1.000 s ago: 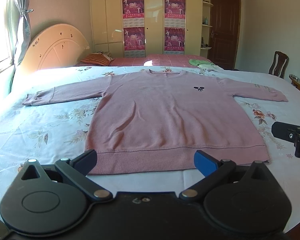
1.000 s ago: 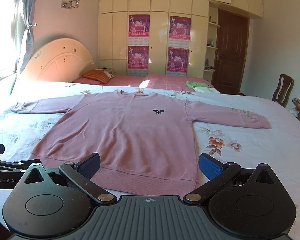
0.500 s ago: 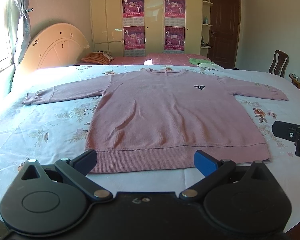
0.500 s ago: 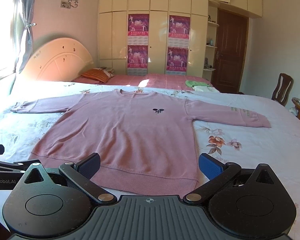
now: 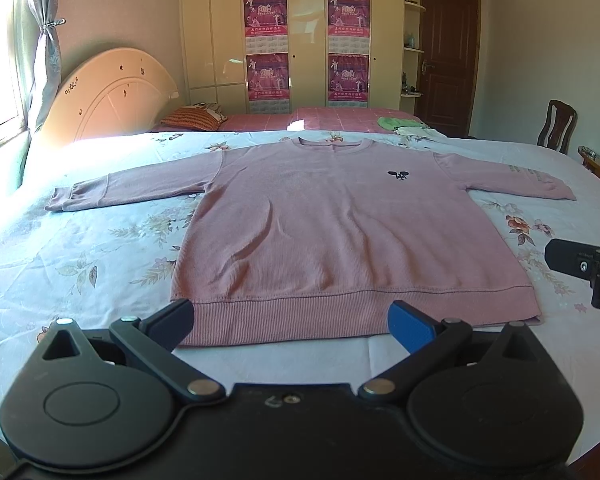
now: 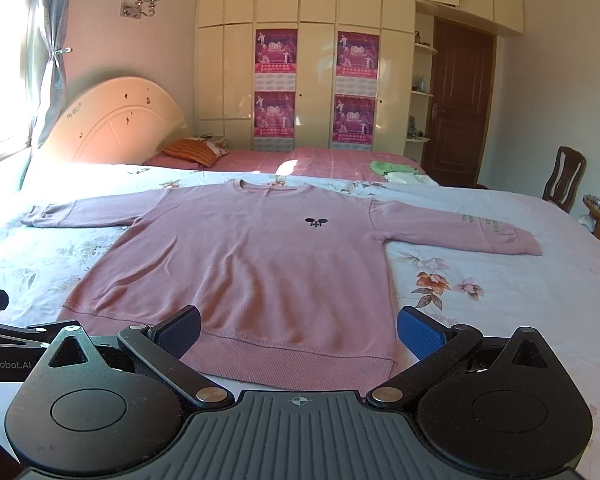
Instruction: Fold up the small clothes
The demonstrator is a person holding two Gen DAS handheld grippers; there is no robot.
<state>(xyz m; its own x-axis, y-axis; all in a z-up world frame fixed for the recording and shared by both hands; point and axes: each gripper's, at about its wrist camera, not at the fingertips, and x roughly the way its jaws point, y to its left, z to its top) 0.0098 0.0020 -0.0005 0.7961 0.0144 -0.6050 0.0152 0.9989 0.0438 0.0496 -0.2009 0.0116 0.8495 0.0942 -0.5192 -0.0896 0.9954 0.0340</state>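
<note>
A pink sweater (image 5: 340,232) is lying flat and face up on a bed (image 5: 80,248) covered in a pale floral sheet, with both sleeves stretching straight out to the sides and the neckline pointing away from the cameras. A small dark logo (image 5: 398,175) is showing on its chest, and faint lettering is running along the sleeve (image 6: 460,228) on the right of each view. The ribbed hem (image 5: 340,316) is lying nearest the cameras. The left gripper (image 5: 292,320) is hovering just before the hem, its fingers spreading wide apart and holding nothing. The right gripper (image 6: 298,330) is hovering over the hem's right corner, its blue-padded fingers (image 6: 420,336) also standing wide apart and empty. Part of the right gripper is showing at the right edge of the left wrist view, and part of the left gripper at the left edge of the right wrist view. Behind the sweater, an orange pillow (image 6: 190,151) and some green cloth (image 6: 392,167) are resting on a pink checked cover. A curved cream headboard (image 6: 112,124) is standing at the left beside a sunlit window. Cream wardrobes (image 6: 308,80) with purple posters (image 6: 275,52) are lining the far wall, next to a dark door (image 6: 460,100) and a wooden chair (image 6: 564,178).
</note>
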